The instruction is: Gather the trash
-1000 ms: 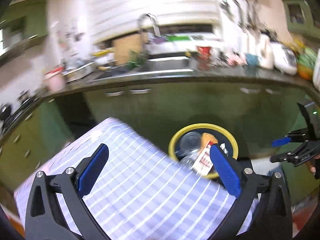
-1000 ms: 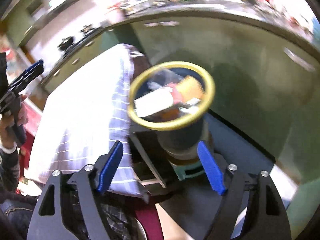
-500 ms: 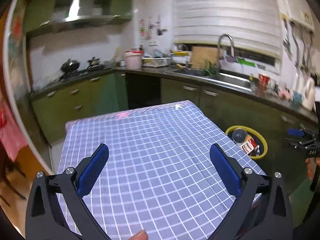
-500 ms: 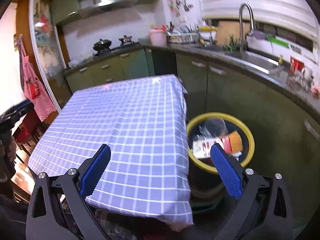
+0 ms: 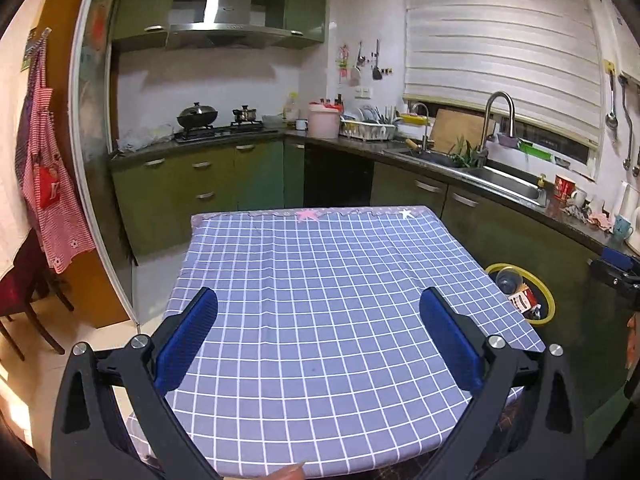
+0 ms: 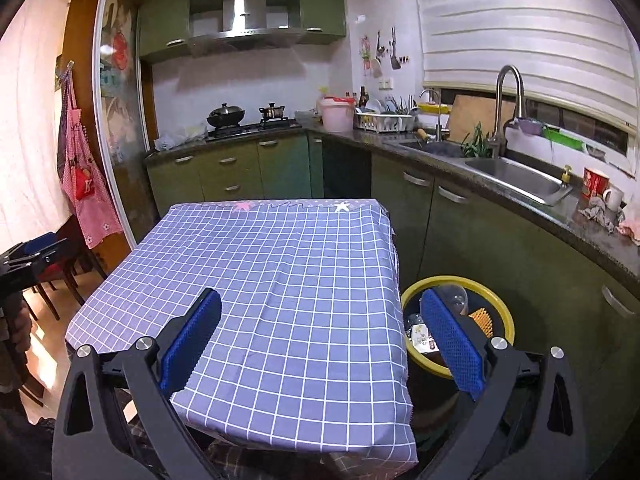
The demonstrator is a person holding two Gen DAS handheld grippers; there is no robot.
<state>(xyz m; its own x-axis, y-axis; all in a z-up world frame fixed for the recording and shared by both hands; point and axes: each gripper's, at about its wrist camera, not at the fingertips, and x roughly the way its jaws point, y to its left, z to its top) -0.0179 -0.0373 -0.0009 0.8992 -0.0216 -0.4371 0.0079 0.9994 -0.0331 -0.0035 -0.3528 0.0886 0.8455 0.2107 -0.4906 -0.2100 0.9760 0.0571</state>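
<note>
At the far left of the right wrist view a red-checked apron [image 6: 86,188] hangs by the doorway, out of the working area. Below it the left claw [image 6: 30,254] shows at the frame edge, held in a hand well apart from the desk; in its own view the left claw [image 5: 318,328] stands with its blue pads wide apart and nothing between them, hovering above the near half of the desk.

The desk [image 5: 320,280], under a purple checked tablecloth, fills the middle of both views. No litter shows anywhere on the cloth, so the surface looks finished with.

The right claw [image 6: 320,326] is likewise spread fully apart and empty, its left pad over the cloth and its right pad in line with the bin beyond the desk's right edge, which fits a claw that has nothing left to carry.

Farther right, on the floor between the desk and the green cabinets, stands the yellow-rimmed trash bin [image 6: 506,312]. The trash sits inside it: a clear plastic bottle [image 6: 454,296], an orange ridged piece [image 6: 482,318] and a printed wrapper [image 5: 522,302]. Judged from this, the collecting appears done or nearly so.

Behind, the sink [image 6: 516,178] runs along the counter.
</note>
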